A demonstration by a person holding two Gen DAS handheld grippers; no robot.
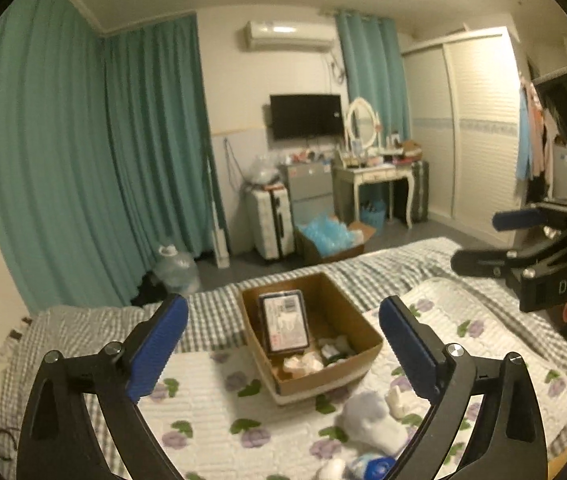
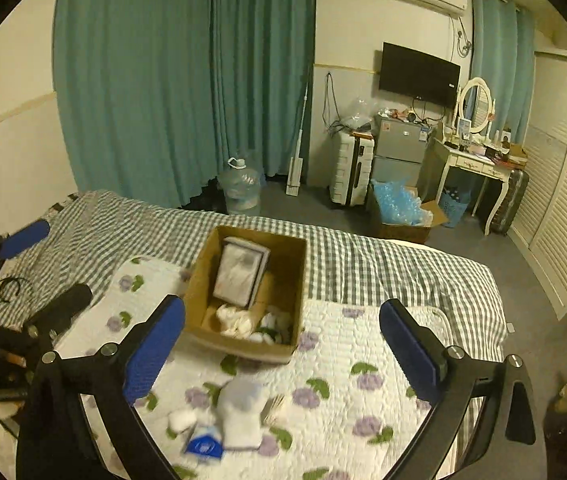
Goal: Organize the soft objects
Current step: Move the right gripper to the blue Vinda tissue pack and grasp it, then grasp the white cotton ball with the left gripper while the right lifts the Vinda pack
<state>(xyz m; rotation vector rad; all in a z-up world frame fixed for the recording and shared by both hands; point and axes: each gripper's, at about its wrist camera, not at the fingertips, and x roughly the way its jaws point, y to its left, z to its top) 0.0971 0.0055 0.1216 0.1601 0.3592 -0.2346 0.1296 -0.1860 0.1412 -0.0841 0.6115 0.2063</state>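
An open cardboard box stands on the floral quilt on the bed. It holds a flat packaged item and several small white soft things. In front of the box lie a white sock-like cloth, a small white wad and a blue-and-white packet. My left gripper is open and empty above the quilt, facing the box. My right gripper is open and empty, above the loose items.
The right gripper shows at the right edge of the left wrist view; the left gripper shows at the left edge of the right wrist view. A checked sheet covers the bed's far part. Beyond are curtains, a water jug, a suitcase and a dresser.
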